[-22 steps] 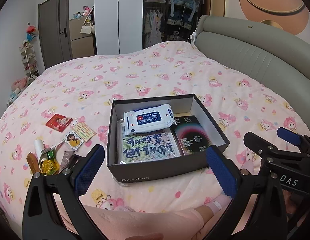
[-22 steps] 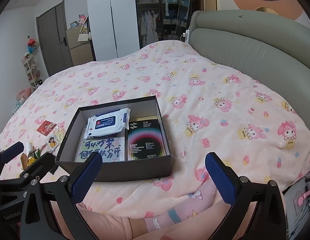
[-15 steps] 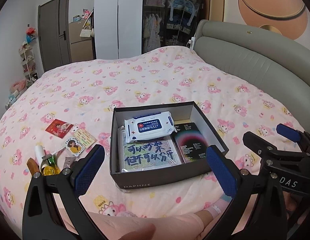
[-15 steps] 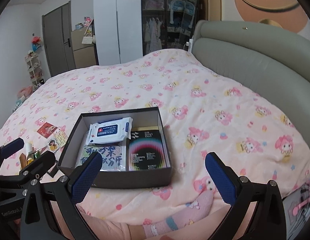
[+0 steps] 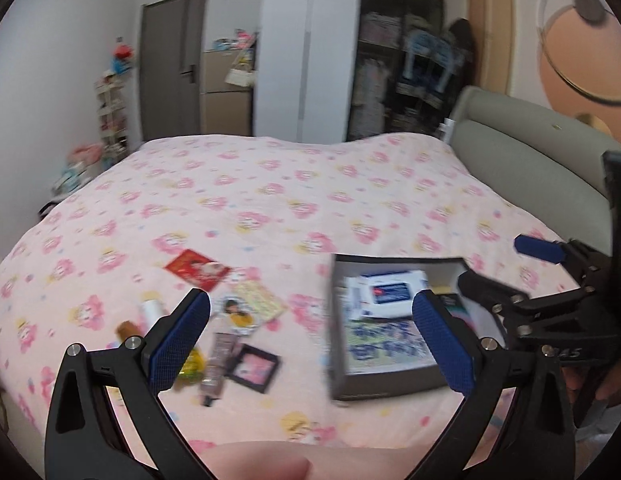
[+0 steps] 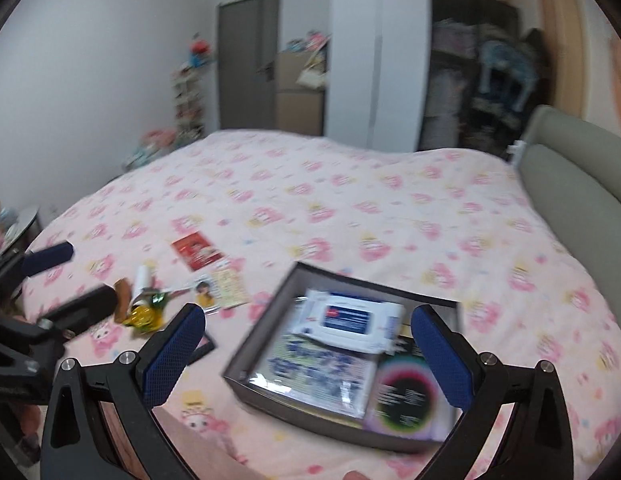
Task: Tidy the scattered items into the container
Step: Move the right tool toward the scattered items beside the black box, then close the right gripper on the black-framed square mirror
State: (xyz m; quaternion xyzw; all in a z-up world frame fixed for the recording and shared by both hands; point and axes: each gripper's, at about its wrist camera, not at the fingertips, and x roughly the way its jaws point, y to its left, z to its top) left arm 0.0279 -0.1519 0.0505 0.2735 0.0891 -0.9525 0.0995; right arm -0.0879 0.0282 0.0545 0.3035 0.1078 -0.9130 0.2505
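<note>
A dark open box [image 5: 390, 384] [image 6: 334, 424] lies on the pink bedspread and holds a white wipes pack [image 5: 386, 292] [image 6: 350, 320], a printed sheet and a dark booklet [image 6: 406, 396]. Scattered items lie left of it: a red card [image 5: 196, 270] [image 6: 196, 250], a yellow card [image 5: 258, 306], a black compact with pink inside [image 5: 252, 366], a white tube [image 5: 150, 312] and a yellow wrapper [image 6: 144, 316]. My left gripper [image 5: 310, 344] is open above these items. My right gripper [image 6: 306, 356] is open over the box.
A grey padded headboard [image 5: 530, 160] runs along the right. Wardrobes and a door [image 5: 170, 68] stand beyond the bed. A shelf of toys [image 5: 110, 116] stands at the far left wall. Both views are motion-blurred.
Both grippers have swung left. The box has shifted to the right in both views, and the scattered items now sit before the left gripper. Both stay open.
</note>
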